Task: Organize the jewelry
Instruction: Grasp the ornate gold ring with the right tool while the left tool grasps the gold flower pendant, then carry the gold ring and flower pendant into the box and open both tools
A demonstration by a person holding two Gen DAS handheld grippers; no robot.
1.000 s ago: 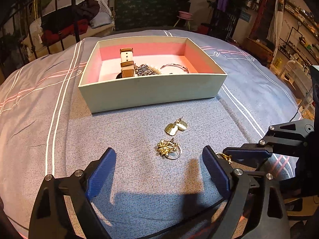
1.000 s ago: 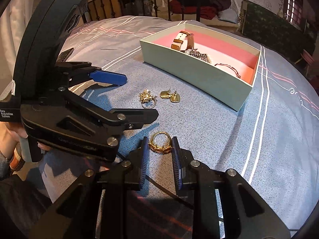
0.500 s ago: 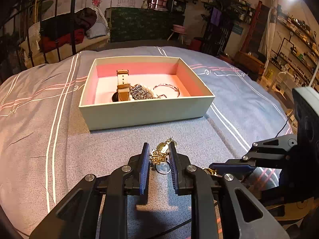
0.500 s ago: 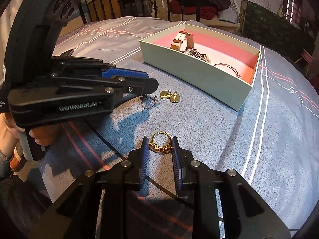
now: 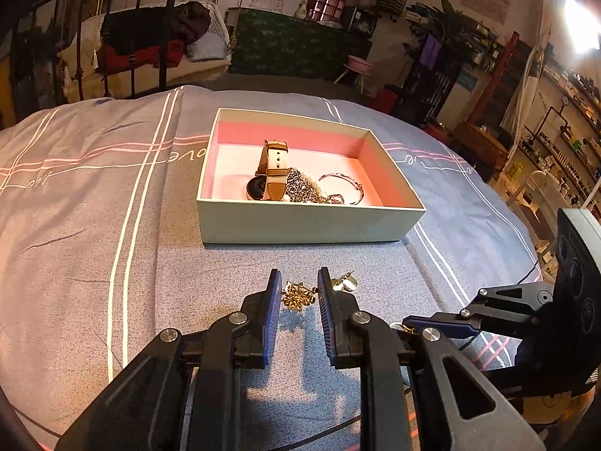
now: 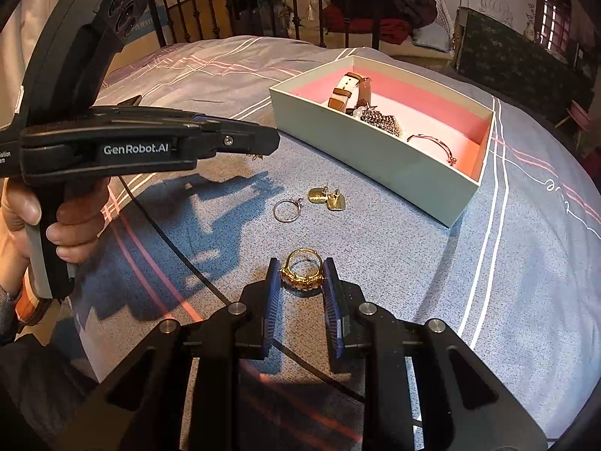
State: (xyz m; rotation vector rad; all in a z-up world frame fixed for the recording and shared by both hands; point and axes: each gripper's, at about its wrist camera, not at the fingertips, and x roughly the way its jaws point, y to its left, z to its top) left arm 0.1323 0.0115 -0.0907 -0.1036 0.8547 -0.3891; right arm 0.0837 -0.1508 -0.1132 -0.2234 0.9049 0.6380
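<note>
My left gripper [image 5: 299, 295] is shut on a gold flower brooch [image 5: 298, 296] and holds it above the bedspread, in front of the open box [image 5: 308, 223]. In the right wrist view the left gripper [image 6: 272, 143] hangs raised at the left. My right gripper [image 6: 301, 276] is shut on a gold ring [image 6: 302, 272]. The box [image 6: 360, 152] has a pink lining and holds a brown-strap watch [image 5: 272, 167], a dark beaded piece [image 5: 300, 188] and a thin bangle [image 5: 343, 188]. Two gold square earrings [image 6: 326, 198] and a thin silver hoop [image 6: 286, 210] lie on the bedspread.
The grey-blue bedspread [image 5: 94, 225] with white and pink stripes covers the whole work surface. An iron bed frame [image 5: 112, 37] and cluttered shelves [image 5: 544, 131] stand beyond it. The person's hand [image 6: 56, 221] holds the left gripper's handle.
My left gripper shut on the gold brooch and lifted it off the bedspread, leaving the silver hoop behind. My right gripper stays shut on the gold ring.
</note>
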